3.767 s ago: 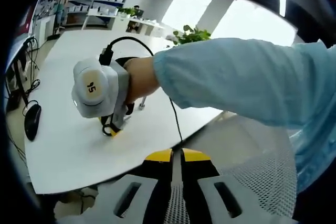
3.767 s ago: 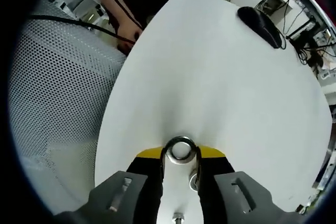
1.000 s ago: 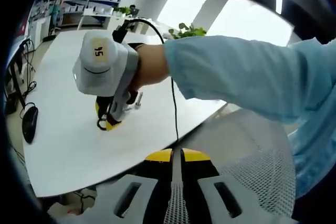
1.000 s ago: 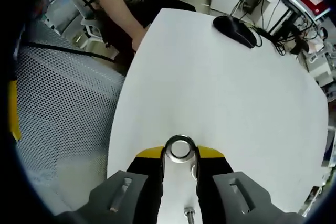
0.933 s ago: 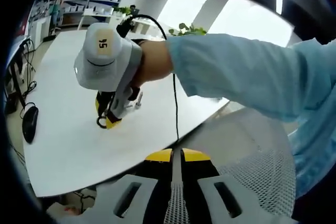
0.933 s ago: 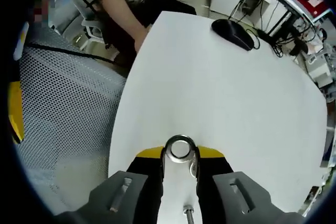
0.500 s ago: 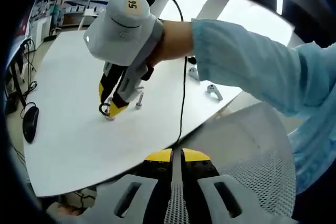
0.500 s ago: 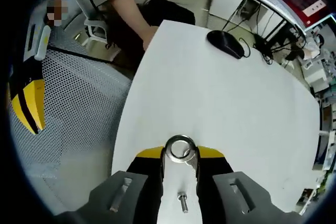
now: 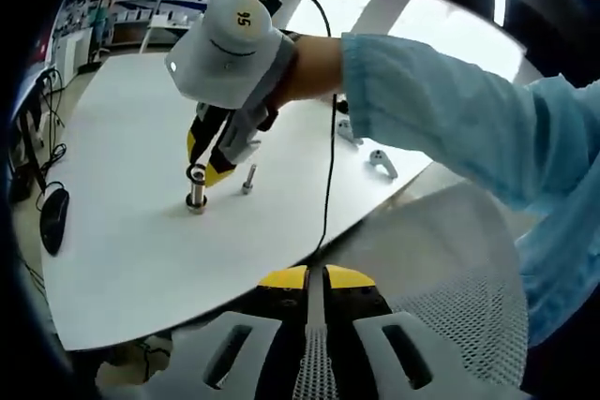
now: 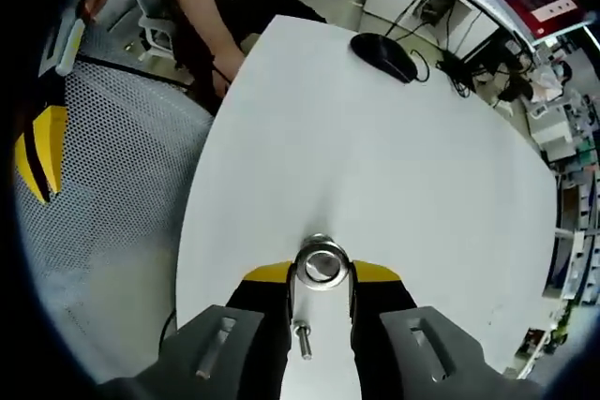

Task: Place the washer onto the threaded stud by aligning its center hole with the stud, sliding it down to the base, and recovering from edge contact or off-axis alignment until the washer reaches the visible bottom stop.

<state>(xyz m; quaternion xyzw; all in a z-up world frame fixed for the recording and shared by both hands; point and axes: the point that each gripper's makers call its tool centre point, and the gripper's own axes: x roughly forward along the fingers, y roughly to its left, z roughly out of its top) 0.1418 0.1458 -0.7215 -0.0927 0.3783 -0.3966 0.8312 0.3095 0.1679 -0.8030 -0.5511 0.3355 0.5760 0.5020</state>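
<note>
Right gripper (image 10: 321,274) fingers grip the silver metal ring washer (image 10: 321,266) atop an upright threaded steel stud (image 9: 196,189) on the white worktop (image 10: 394,166); left gripper (image 9: 315,280) fingers closed, empty.

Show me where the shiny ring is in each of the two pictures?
Left gripper view: the washer sits left of centre, on top of an upright stud, under the right gripper.
Right gripper view: it sits low in the middle, between that gripper's own yellow-tipped jaws.
Shared landmark: the black mouse on the white table.
</note>
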